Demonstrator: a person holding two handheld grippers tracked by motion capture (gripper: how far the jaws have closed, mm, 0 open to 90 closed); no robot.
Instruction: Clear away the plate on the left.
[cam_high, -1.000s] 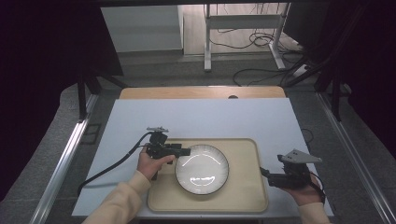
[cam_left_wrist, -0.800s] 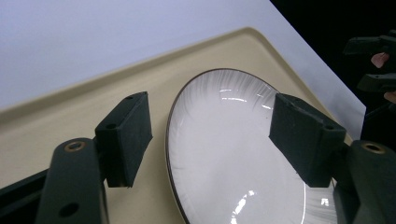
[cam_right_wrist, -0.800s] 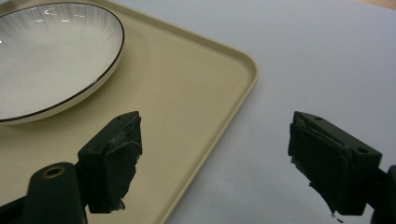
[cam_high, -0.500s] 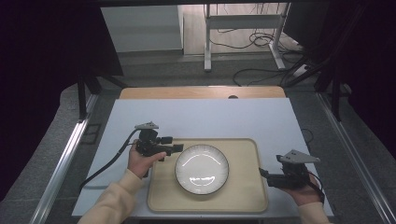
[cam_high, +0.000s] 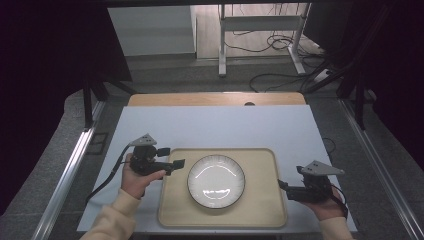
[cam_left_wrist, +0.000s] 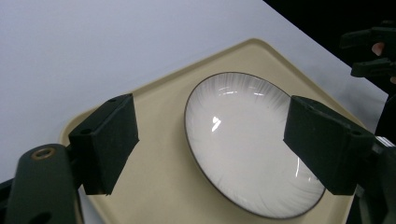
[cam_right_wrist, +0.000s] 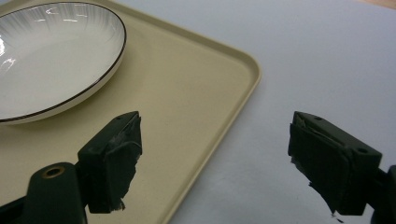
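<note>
A white plate (cam_high: 216, 181) with a thin dark rim lies in the middle of a beige tray (cam_high: 260, 165) near the table's front edge. My left gripper (cam_high: 177, 163) hovers open over the tray's left edge, its jaws pointing at the plate and a little short of its rim. Along its jaws, the left gripper (cam_left_wrist: 212, 140) frames the plate (cam_left_wrist: 252, 149) on the tray (cam_left_wrist: 159, 177), with nothing held. My right gripper (cam_high: 283, 186) is open at the tray's right edge. In its own view the right gripper (cam_right_wrist: 219, 158) straddles the tray's edge (cam_right_wrist: 205, 140), the plate (cam_right_wrist: 51, 51) off to the far left.
The tray rests on a pale table top (cam_high: 215, 127) with a wooden strip (cam_high: 215, 99) along the far side. A black cable (cam_high: 107, 177) trails from the left gripper toward the table's left edge. The right gripper (cam_left_wrist: 373, 46) appears far off in the left gripper view.
My left gripper has drawn back to the left, from the plate's left rim to the tray's left edge. The plate and the right gripper have stayed put.
</note>
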